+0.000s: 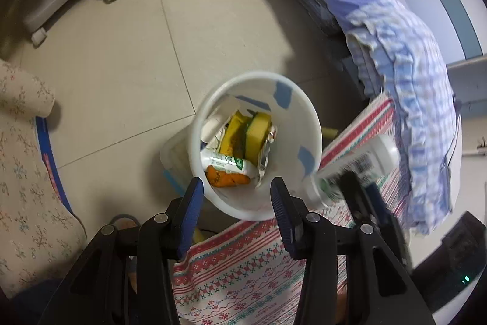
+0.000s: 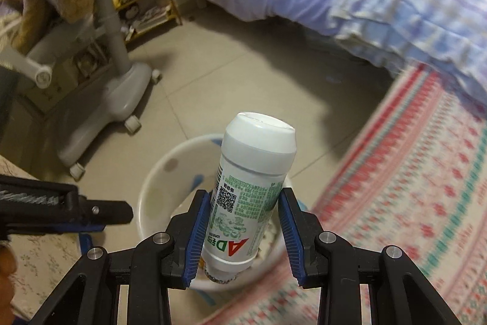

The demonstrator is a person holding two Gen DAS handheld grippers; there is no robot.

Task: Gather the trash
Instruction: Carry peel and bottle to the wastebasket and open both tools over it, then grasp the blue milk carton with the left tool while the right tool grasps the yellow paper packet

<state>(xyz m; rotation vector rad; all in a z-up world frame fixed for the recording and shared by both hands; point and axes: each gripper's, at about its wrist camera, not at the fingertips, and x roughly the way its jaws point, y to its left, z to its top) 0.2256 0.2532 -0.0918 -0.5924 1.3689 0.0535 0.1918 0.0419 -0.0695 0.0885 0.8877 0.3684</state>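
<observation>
My right gripper (image 2: pixel 243 233) clamps a white plastic bottle with green print (image 2: pixel 249 188) above the round white plastic bin (image 1: pixel 307 124), while my left gripper (image 1: pixel 237 212) hangs half-open, empty, over that bin's litter.

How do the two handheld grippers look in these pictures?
Both look alike. The left gripper and the right gripper have black angular linkage arms joined by round silver pins. Each finger carries a blue ribbed pad. No cables or sleeves are visible.
</observation>
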